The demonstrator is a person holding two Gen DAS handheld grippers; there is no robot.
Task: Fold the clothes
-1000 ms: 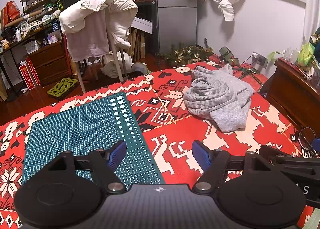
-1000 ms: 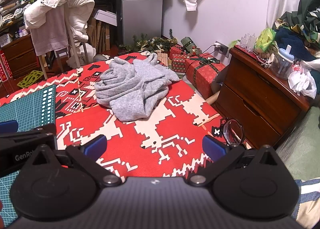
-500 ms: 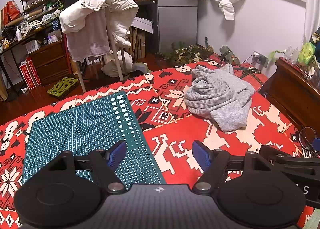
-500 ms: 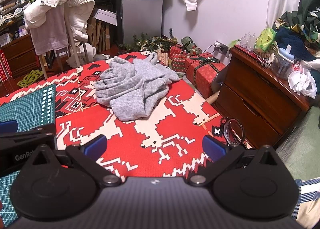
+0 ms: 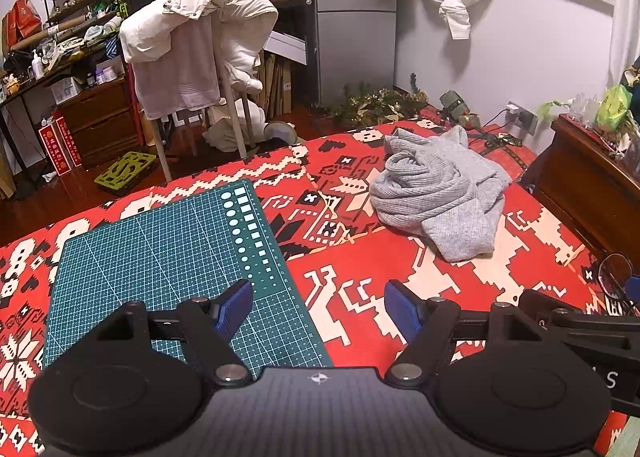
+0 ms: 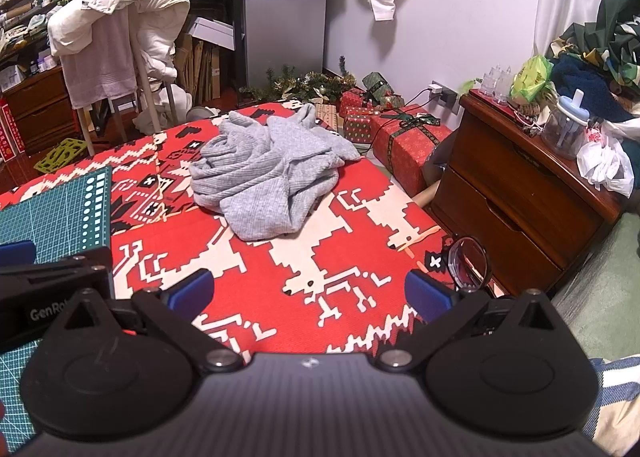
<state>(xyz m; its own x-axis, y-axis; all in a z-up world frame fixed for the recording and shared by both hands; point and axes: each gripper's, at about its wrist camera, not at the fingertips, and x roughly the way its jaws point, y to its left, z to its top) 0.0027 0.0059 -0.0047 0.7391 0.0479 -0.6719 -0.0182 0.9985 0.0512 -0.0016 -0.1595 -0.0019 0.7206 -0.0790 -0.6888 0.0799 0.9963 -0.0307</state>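
A grey ribbed garment (image 5: 436, 197) lies crumpled in a heap on the red and white patterned cloth (image 5: 360, 321), toward the far right side of the table; the right wrist view has the same garment (image 6: 264, 173) straight ahead. My left gripper (image 5: 318, 307) is open and empty, hovering near the front edge, well short of the garment. My right gripper (image 6: 310, 291) is open too, with nothing between its blue pads, over bare cloth (image 6: 280, 281) in front of the heap.
A green cutting mat (image 5: 168, 269) covers the table's left part. Eyeglasses (image 6: 468, 263) rest at the right edge. A wooden dresser (image 6: 520, 193) stands close on the right, wrapped gift boxes (image 6: 400, 133) beyond the far corner, and a chair draped with white clothes (image 5: 192, 57) behind.
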